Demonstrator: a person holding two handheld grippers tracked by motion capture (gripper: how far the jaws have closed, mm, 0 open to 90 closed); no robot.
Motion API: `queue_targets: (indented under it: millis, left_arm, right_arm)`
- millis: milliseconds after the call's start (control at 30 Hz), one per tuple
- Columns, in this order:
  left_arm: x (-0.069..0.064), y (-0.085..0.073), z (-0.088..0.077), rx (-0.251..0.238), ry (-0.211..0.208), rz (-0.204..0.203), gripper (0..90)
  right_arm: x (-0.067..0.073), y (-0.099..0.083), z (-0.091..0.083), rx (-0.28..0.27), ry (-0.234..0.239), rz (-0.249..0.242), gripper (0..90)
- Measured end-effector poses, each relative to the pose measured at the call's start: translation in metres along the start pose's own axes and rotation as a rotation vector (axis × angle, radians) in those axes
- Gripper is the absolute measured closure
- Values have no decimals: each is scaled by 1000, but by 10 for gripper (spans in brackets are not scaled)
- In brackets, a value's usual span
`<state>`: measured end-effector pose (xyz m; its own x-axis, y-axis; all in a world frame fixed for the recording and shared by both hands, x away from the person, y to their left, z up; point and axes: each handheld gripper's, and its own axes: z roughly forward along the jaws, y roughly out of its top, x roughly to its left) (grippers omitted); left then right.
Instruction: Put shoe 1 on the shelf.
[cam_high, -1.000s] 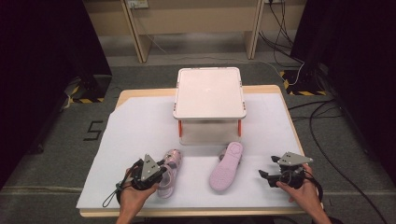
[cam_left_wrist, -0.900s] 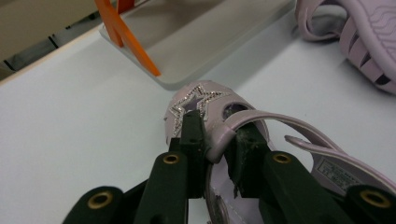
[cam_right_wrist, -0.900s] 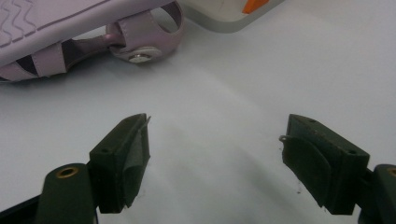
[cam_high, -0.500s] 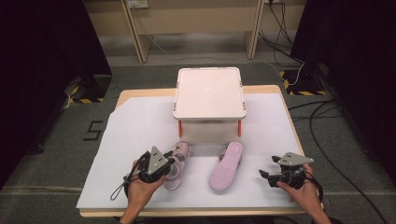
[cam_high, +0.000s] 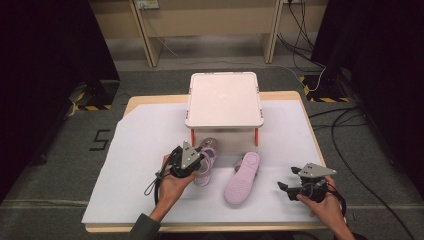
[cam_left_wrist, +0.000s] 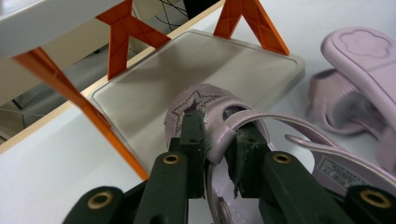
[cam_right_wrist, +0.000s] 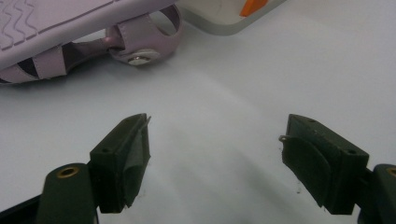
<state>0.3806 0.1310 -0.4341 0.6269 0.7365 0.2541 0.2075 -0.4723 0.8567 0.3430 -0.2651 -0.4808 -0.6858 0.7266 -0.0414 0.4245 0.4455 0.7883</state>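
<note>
Two sandals (cam_high: 206, 162) (cam_high: 242, 178) lie side by side before the rack (cam_high: 224, 99).

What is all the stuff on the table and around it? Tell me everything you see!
Sandal held by the left claw: one, lilac, upright, toe at the rack's lower shelf.
Second sandal: one, lilac, sole up, on the sheet right of the first.
Shoe rack: one, white top with orange legs, at the table's far middle.
Sheet: one, white, covering the table.
Table: one, light wood, edges showing round the sheet.
Floor cables: several, black, right of the table.
Left claw: one, black, shut on the sandal's strap.
Right claw: one, black, open above bare sheet.
Hands: two, at the near edge.
</note>
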Motion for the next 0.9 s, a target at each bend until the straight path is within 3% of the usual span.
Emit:
queue_targets:
  millis: [233,567,700,800,900]
  left_arm:
    - [1,9,24,-8,29,13,769]
    - [8,9,56,14,100,19,766]
    - [7,8,66,25,125,42,757]
    - [4,3,71,46,116,51,678]
    - [2,5,69,38,146,42,585]
  right_arm:
    - [0,0,0,-1,1,-4,237]
    - [0,-1,1,-2,5,-1,237]
    - [0,-1,1,0,6,0,237]
    - [0,-1,1,-2,6,-2,237]
    - [0,0,0,-2,6,-2,237]
